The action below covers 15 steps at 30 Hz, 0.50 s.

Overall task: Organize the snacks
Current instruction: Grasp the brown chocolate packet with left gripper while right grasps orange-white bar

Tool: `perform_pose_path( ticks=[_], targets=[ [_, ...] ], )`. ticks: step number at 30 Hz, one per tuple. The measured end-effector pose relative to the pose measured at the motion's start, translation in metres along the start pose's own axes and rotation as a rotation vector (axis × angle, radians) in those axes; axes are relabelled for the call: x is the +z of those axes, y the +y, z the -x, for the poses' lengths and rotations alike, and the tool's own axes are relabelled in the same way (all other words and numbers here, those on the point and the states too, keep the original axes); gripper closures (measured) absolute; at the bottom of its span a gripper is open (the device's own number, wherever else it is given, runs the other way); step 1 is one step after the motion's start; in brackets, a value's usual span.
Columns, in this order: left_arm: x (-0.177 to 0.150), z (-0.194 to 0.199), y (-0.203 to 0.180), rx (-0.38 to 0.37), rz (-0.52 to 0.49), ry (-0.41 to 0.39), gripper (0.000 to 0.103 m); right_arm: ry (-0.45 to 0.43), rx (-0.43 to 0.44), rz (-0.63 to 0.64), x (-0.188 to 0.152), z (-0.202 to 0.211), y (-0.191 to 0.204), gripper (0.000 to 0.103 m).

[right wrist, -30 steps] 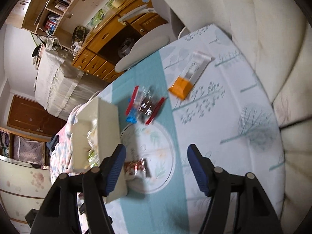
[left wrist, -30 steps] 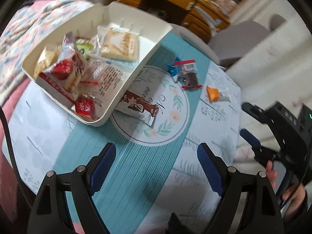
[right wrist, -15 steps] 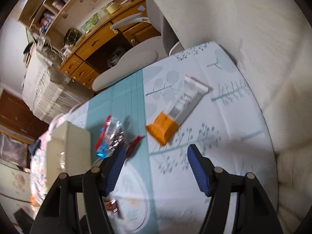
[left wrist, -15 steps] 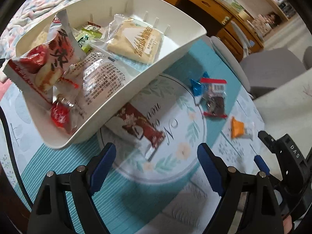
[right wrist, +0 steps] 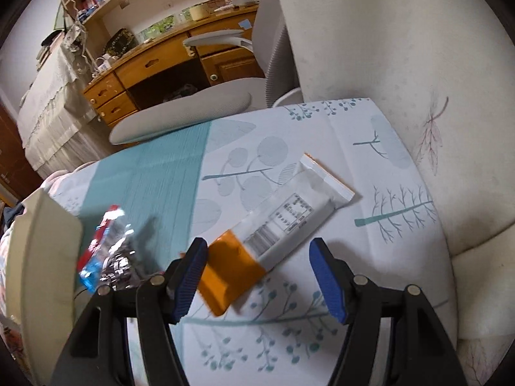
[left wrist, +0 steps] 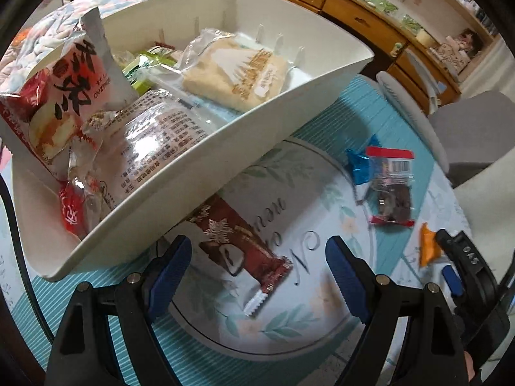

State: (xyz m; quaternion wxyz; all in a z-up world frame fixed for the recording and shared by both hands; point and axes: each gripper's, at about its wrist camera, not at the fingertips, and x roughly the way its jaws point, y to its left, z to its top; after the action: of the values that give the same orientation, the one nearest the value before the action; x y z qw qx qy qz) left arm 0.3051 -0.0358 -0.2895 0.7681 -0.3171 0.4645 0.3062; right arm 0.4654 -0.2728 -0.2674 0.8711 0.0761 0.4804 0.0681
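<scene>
A white tray (left wrist: pixel 244 148) holds several wrapped snacks, among them a pale cracker pack (left wrist: pixel 235 67) and a red-and-white bag (left wrist: pixel 74 96). A dark red snack bar (left wrist: pixel 241 247) lies on the table just below the tray's near wall. My left gripper (left wrist: pixel 257 267) is open, with the bar between its jaws. A clear red-edged packet (left wrist: pixel 389 189) and a blue candy (left wrist: pixel 357 164) lie to the right. My right gripper (right wrist: pixel 260 273) is open just above an orange-and-white packet (right wrist: pixel 267 238). The right gripper also shows in the left wrist view (left wrist: pixel 463 267).
The round table has a teal and white leaf-print cloth (right wrist: pixel 154 177). A grey office chair (right wrist: pixel 193 112) and a wooden desk (right wrist: pixel 145 64) stand behind it. A cream cushion (right wrist: pixel 418 64) borders the table on the right. The tray's corner (right wrist: pixel 42 251) sits left of my right gripper.
My left gripper has moved in close to the dark red bar by the tray. My right gripper has moved forward and down over the orange-and-white packet. Both stayed open.
</scene>
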Motion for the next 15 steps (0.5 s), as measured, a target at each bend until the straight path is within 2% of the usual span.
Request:
perform_pose_path(
  ticks=[6, 8, 13, 15],
  targets=[
    [0.001, -0.012, 0.002, 0.050, 0.037, 0.003, 0.018, -0.035, -0.002, 0.030, 0.002, -0.004, 0.002, 0.037],
    [0.002, -0.017, 0.001, 0.074, 0.032, 0.010, 0.018, -0.009, 0.000, 0.031, 0.003, -0.010, 0.003, 0.036],
    [0.004, -0.028, -0.002, 0.113, 0.020, 0.051, 0.018, -0.015, -0.043, 0.101, 0.001, -0.013, 0.012, 0.036],
    [0.005, -0.033, -0.004, 0.143, 0.013, 0.060, 0.018, -0.015, -0.061, 0.116, -0.001, -0.012, 0.014, 0.040]
  ],
)
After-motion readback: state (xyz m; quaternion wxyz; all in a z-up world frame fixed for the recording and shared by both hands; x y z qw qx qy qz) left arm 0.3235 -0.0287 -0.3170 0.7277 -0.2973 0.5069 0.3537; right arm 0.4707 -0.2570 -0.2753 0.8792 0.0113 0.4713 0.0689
